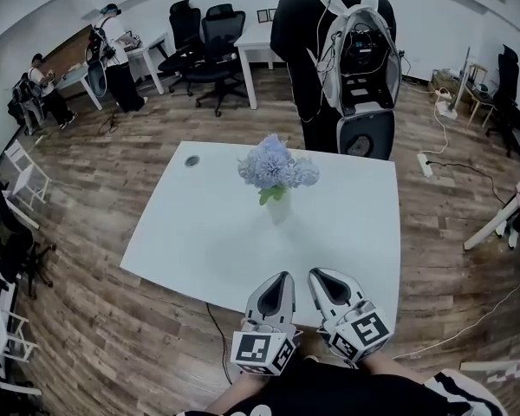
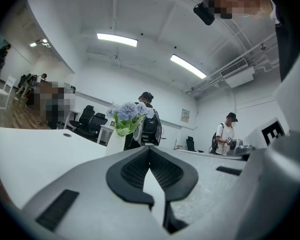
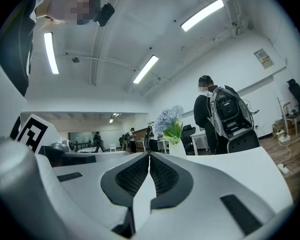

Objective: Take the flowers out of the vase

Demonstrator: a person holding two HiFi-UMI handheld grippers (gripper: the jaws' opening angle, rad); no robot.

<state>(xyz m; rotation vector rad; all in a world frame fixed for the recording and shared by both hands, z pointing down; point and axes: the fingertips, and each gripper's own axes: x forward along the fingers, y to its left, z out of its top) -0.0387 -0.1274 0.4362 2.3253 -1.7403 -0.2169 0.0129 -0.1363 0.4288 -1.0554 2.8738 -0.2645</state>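
Note:
A bunch of pale blue flowers (image 1: 277,167) with green leaves stands upright in a small white vase (image 1: 279,208) near the middle of the white table (image 1: 199,232). The flowers (image 2: 129,112) appear ahead and left in the left gripper view, and the flowers (image 3: 170,119) ahead and right in the right gripper view. My left gripper (image 1: 283,277) and right gripper (image 1: 314,276) sit side by side at the table's near edge, short of the vase, both shut and empty. Each points level toward the vase (image 2: 116,143).
A person with a grey backpack (image 1: 360,50) stands just behind the table's far edge. Black office chairs (image 1: 212,46) and white desks fill the back of the room. A small round grommet (image 1: 191,160) is set in the table's far left. Cables trail on the wooden floor at right.

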